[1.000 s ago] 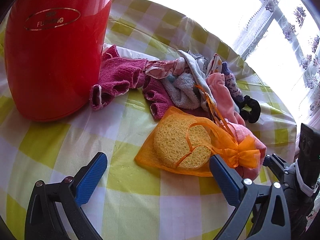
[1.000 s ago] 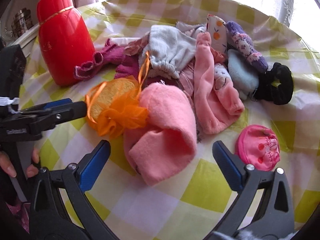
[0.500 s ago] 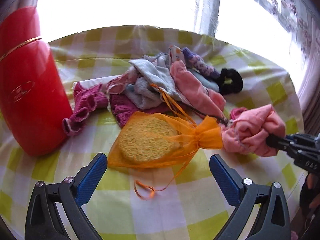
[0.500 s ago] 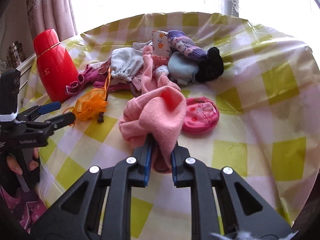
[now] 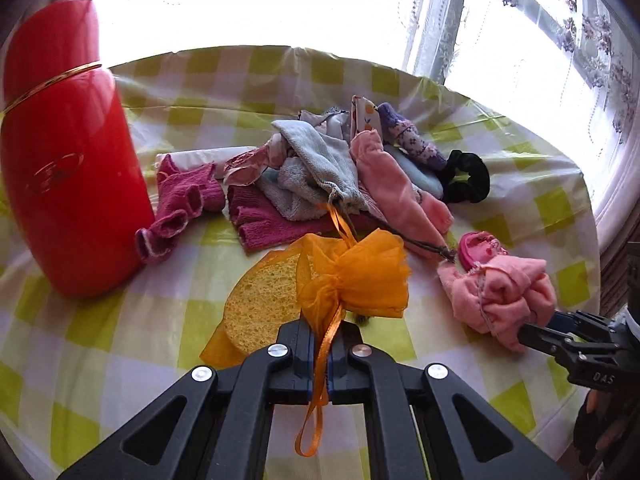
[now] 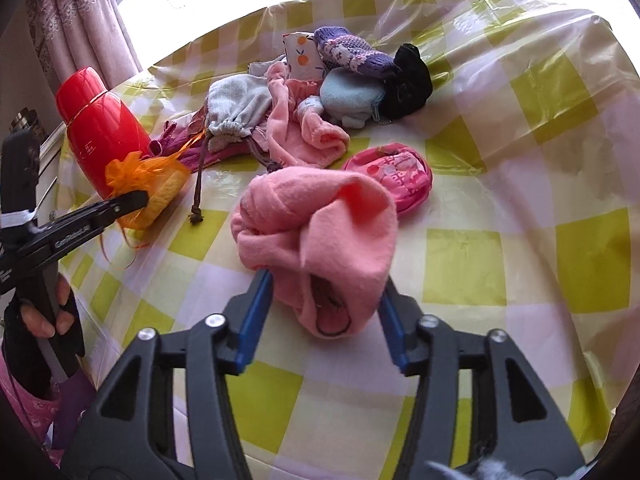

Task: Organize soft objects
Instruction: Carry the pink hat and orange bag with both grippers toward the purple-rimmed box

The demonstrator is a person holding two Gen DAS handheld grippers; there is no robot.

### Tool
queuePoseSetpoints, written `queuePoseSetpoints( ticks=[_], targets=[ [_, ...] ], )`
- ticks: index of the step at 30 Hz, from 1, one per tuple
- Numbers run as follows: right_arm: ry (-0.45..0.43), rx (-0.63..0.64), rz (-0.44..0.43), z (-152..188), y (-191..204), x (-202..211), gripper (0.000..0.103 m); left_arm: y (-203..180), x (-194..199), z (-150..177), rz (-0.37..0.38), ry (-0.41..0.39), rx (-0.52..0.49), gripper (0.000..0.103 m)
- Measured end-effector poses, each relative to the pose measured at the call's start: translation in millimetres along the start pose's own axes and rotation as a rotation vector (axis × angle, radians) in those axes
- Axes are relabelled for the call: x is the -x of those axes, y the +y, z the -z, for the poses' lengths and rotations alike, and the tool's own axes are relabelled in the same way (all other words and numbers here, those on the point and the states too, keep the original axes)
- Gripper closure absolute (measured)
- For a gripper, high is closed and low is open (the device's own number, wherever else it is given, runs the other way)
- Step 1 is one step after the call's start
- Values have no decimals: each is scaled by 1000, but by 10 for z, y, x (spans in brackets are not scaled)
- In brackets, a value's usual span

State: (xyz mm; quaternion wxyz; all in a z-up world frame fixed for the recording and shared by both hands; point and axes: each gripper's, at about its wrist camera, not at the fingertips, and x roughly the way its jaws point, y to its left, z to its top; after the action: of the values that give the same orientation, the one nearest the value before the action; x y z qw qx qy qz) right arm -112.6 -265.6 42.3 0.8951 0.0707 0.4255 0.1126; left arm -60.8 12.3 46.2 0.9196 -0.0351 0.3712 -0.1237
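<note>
Checked tabletop (image 6: 500,248) by window. Left tongs (image 5: 320,354) pinch pouch (image 5: 356,276) ribbon; right tongs (image 6: 324,300) part-open, straddling pink cloth (image 6: 316,232). Lift pouch slowly; ribbon may slip.

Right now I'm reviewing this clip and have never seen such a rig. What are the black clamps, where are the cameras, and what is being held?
There is no robot. A person holds a hand-operated clamp in each hand, and a fisheye camera on each clamp looks forward along its two fingers. One picture is the left clamp's view and the other is the right's.

A checked tablecloth carries a red flask, a pile of socks and cloths, a black scrunchie and a pink round pouch.

The left gripper is shut on the neck of an orange mesh bag with a yellow sponge inside. The right gripper has its jaws apart, with a pink fleece cloth bunched between them on the table.
</note>
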Motion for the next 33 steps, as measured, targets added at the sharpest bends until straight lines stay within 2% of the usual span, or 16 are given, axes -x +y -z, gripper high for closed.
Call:
queuePoseSetpoints(
  ticks=[4, 6, 12, 18, 20, 21, 22, 24, 27, 33],
  targets=[
    [19, -10, -9, 7, 4, -12, 30, 179, 267, 220, 18, -4, 25, 99],
    [29, -5, -10, 9, 24, -16, 27, 275, 379, 301, 1, -3, 35, 99],
    [73, 23, -9, -84, 161, -171, 21, 404, 434, 432, -15, 19, 55, 99],
    [101, 112, 136, -281, 236, -480, 21, 241, 450, 472, 1, 14, 10, 99],
    [105, 146, 152, -315, 264, -557, 21, 218, 432, 480, 2, 18, -1, 99],
    [80, 168, 154, -312, 297, -540, 25, 209, 422, 487, 0, 21, -1, 99],
    [35, 190, 157, -294, 339, -480, 46, 206, 413, 492, -4, 24, -2, 99],
    [-8, 214, 162, -251, 411, -373, 70, 204, 402, 492, -16, 27, -10, 99],
    [-58, 209, 160, -182, 448, -191, 74, 207, 401, 486, -29, 28, -16, 99],
    [-161, 147, 125, -176, 450, 261, 75, 161, 477, 447, -61, 6, -36, 99]
  ],
)
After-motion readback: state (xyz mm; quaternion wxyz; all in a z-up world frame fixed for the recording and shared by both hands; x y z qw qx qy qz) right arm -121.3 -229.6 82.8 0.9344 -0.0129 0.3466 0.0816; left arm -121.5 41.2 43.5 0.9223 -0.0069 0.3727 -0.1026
